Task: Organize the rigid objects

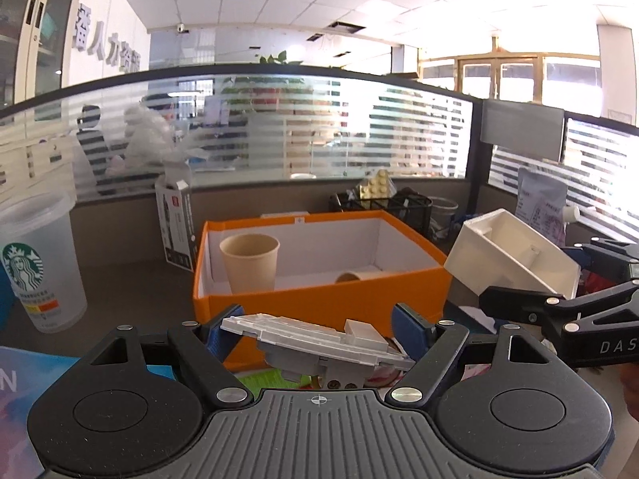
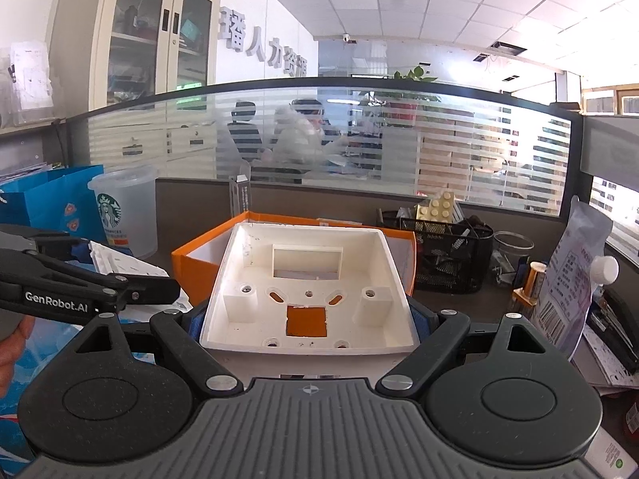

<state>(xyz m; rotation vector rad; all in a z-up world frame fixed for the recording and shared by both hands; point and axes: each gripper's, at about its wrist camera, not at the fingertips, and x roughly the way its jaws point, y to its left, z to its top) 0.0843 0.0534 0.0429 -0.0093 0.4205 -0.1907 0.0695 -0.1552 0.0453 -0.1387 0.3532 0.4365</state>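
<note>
In the left wrist view, the left gripper (image 1: 317,333) is clamped on a flat grey switch module (image 1: 315,341) at the lower centre. Behind it, mid-frame, sits an open orange box (image 1: 319,303) with an upright paper cup (image 1: 249,261) in its left part. At the right edge, the right gripper (image 2: 309,319) grips a white plastic junction box (image 1: 511,257), held tilted just right of the orange box. A Starbucks cup (image 1: 38,263) stands far left.
</note>
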